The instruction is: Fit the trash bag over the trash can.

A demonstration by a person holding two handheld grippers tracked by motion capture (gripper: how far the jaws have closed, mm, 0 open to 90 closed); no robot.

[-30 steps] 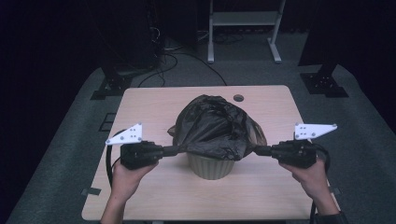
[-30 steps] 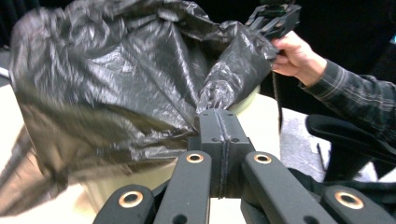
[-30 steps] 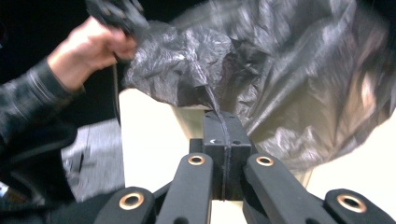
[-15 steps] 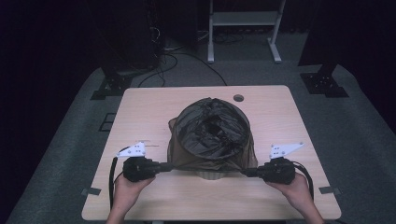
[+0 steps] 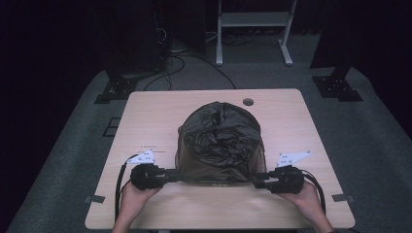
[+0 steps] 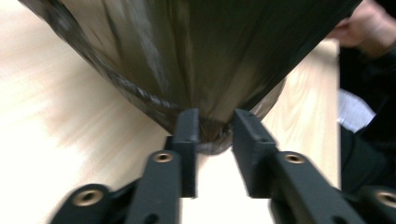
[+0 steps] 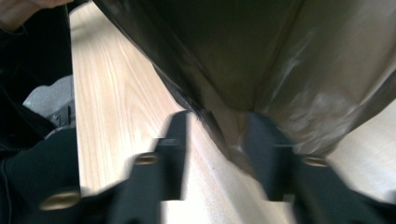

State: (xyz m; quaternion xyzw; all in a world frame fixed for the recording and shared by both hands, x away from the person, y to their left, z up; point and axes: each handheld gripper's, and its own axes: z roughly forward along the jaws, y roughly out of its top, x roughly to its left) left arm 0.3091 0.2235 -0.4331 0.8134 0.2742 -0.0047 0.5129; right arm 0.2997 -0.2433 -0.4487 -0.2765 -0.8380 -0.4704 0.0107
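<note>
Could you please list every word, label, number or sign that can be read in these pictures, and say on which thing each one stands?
No text can be read.
Table: faint reddish marks near the left gripper, too small to read.
Black bag: no print visible.

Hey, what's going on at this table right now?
A person is fitting a black bin bag over a small bin on the wooden table. The left gripper and the right gripper each sit low at one side of the bag, its stretched edge between their jaws. The bag is drawn down nearly to the tabletop, and both sets of jaws have just been opening, with plastic between them.
</note>
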